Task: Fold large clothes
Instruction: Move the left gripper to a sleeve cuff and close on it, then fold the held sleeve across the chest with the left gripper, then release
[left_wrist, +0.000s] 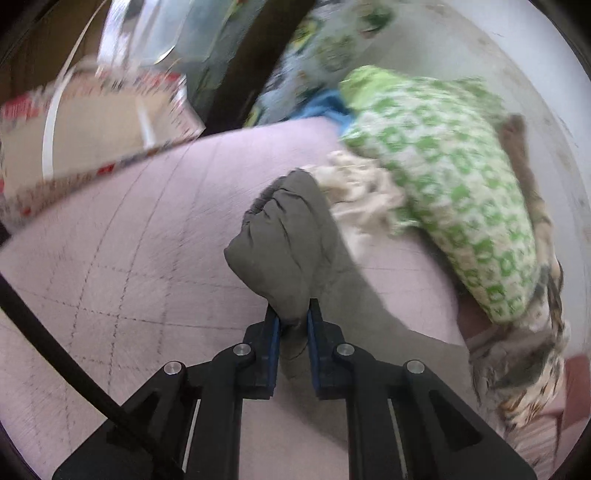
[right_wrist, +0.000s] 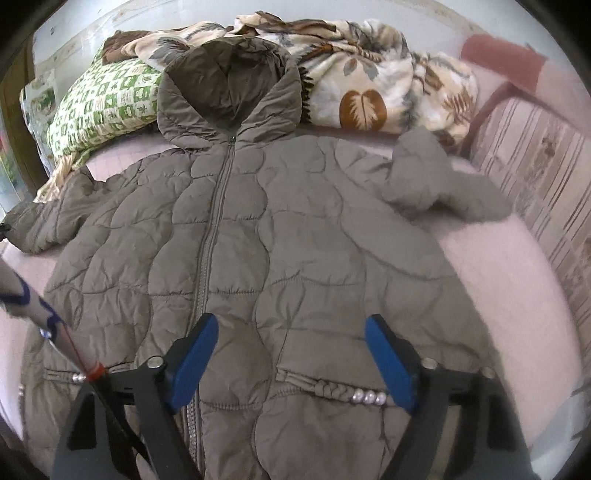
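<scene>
The brown coat (right_wrist: 258, 240) lies flat on the pink bed (right_wrist: 498, 266), zipper up, hood toward the pillows at the bed's far edge. The left gripper (left_wrist: 291, 321) has its jaws shut on a sleeve end (left_wrist: 280, 251). The right gripper (right_wrist: 291, 354) hangs over the coat's bottom part, jaws wide and holding nothing.

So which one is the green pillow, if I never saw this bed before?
Start at the big grey-brown puffy coat spread zipped up on the pink bed. Look past its hood to the pile by the wall; the pillow lies on the left of the hood. It alone has green and white squares, while the blanket beside it shows brown leaves.
</scene>
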